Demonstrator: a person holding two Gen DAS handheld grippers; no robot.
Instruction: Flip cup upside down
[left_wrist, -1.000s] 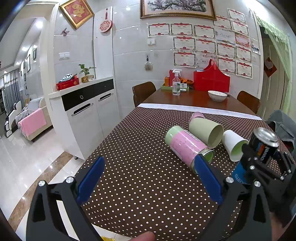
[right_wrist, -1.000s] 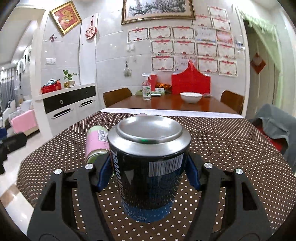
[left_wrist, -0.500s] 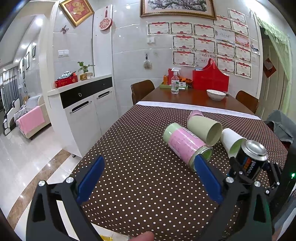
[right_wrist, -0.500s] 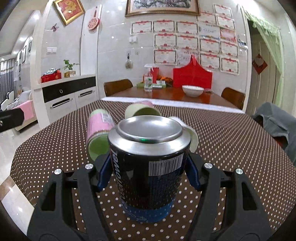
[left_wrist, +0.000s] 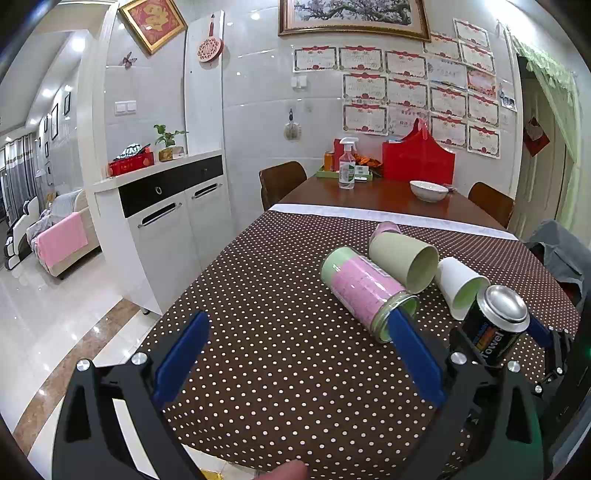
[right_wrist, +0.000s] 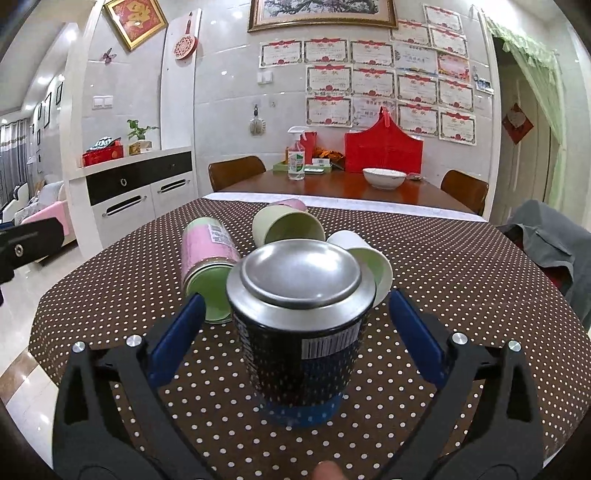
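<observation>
My right hand-held gripper is spread wide, its blue pads clear of the dark can standing base-up between them near the surface's front edge. My left hand-held gripper is also released, holding nothing. The green cup lies on its side straight beyond the can, mouth toward me, closer to my right.

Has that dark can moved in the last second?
Yes. In the left wrist view the dark can has dropped lower against the white cup; the right gripper has opened around it.
</observation>
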